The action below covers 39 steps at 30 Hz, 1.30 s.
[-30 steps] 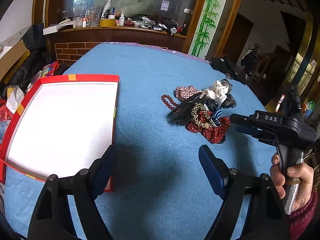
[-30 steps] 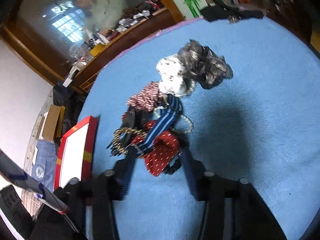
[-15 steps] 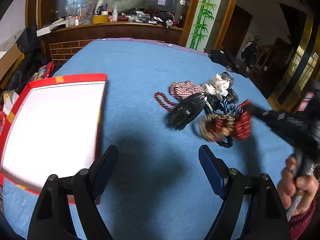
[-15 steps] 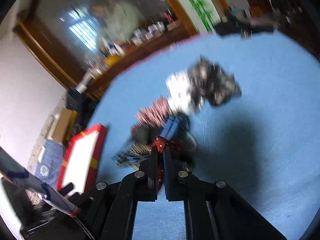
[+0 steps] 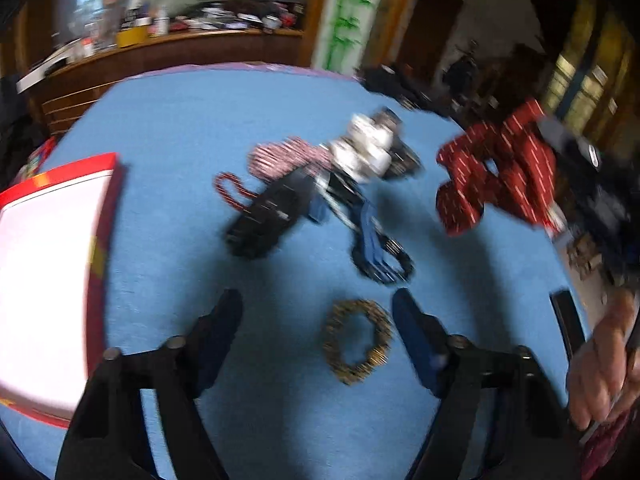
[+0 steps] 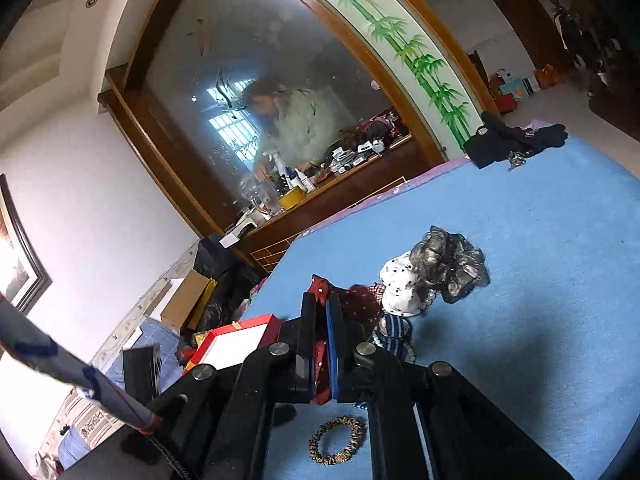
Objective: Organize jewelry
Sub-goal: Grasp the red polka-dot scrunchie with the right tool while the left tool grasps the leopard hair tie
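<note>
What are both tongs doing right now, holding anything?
Left tongs: closing, pads not touching the gold scrunchie lying on the cloth between them.
Right tongs: shut on the red dotted scrunchie, lifted off the table.

The right hand-held gripper (image 6: pixel 320 308) is clamped on red cloth; the left hand-held gripper's (image 5: pixel 318 312) jaws are closing.
</note>
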Tool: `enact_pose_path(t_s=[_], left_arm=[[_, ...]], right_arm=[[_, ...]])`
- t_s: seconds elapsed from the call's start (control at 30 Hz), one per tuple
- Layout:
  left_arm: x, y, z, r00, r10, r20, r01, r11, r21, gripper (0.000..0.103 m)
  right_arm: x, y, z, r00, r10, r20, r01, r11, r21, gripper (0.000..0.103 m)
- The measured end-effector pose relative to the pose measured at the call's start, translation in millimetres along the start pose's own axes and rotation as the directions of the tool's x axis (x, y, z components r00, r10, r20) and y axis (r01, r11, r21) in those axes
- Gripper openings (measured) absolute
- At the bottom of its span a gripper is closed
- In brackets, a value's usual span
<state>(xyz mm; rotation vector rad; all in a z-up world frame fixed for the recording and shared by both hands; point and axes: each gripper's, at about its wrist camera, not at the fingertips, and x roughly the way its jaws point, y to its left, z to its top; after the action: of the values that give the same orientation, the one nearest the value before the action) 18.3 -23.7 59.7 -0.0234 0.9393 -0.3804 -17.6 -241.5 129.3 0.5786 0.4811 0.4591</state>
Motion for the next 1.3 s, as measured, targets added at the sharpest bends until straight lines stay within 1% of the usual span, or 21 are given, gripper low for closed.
enact_pose_path(t_s=[0.03, 0.07, 0.1, 0.17, 0.27, 0.33, 0.4, 0.47, 0.53, 0.57, 0.67, 0.8, 1.03, 1.3], left_arm=[[5, -7, -3, 1.0, -0.017, -0.025, 0.018, 1.0, 0.022, 0.06], [10, -11, -6, 0.999, -0.026, -0.046, 0.027, 0.999, 0.037, 0.05], [14, -16, -9, 0.998, -0.023, -0.062, 0.026, 0.998, 0.052, 0.042], [21, -22, -14, 0.997, 0.002, -0.074, 0.004, 0.997, 0.083, 0.039], [27, -20, -17, 0.996, -0.001, -0.09, 0.008, 0.997, 0.074, 0.038], [29, -20, -22, 0.995, -0.002, -0.098, 0.009, 0.997, 0.074, 0.036], [33, -20, -25, 0.994, -0.01, -0.112, 0.019, 0.997, 0.074, 0.028], [36, -21, -25, 0.994, -0.022, -0.108, 0.03, 0.997, 0.073, 0.026], [38, -23, -27, 0.994, -0.033, -0.103, 0.04, 0.997, 0.066, 0.018], [39, -23, -27, 0.994, -0.031, -0.106, 0.038, 0.997, 0.065, 0.006], [39, -23, -29, 0.995, -0.034, -0.096, 0.04, 0.997, 0.06, 0.006], [25, -24, -29, 0.997, -0.049, -0.057, 0.053, 0.997, 0.057, 0.006], [-9, -18, -19, 0.999, -0.032, 0.032, 0.03, 0.998, 0.056, 0.006], [-35, -3, -7, 0.996, -0.005, 0.093, 0.002, 0.999, 0.033, 0.006]], right_arm=[[-2, -1, 0, 1.0, 0.002, 0.001, -0.002, 1.0, 0.0, 0.006], [-2, -1, 0, 1.0, 0.001, 0.003, -0.001, 1.0, 0.0, 0.006], [-2, -2, -1, 1.0, 0.003, 0.002, -0.003, 1.0, 0.002, 0.006], [-2, -3, -1, 1.0, 0.015, -0.005, -0.015, 1.0, 0.007, 0.006], [-1, -3, -3, 1.0, 0.019, -0.012, -0.019, 1.0, 0.001, 0.006], [-1, -2, -4, 1.0, 0.023, -0.014, -0.023, 1.0, 0.0, 0.006], [0, -2, -5, 0.999, 0.027, -0.018, -0.027, 1.0, 0.0, 0.006], [0, -2, -5, 0.999, 0.036, -0.02, -0.036, 0.999, 0.002, 0.006], [0, -2, -6, 0.999, 0.035, -0.019, -0.035, 0.999, 0.0, 0.006], [0, -2, -6, 0.999, 0.037, -0.019, -0.037, 0.999, 0.003, 0.006], [2, -1, -6, 0.999, 0.037, -0.025, -0.037, 0.999, 0.002, 0.006], [3, -2, -7, 0.999, 0.035, -0.027, -0.035, 0.999, -0.004, 0.006], [7, -1, -10, 0.999, 0.033, -0.042, -0.033, 0.999, -0.016, 0.006], [10, 7, -15, 0.997, 0.042, -0.064, -0.045, 0.998, -0.044, 0.006]])
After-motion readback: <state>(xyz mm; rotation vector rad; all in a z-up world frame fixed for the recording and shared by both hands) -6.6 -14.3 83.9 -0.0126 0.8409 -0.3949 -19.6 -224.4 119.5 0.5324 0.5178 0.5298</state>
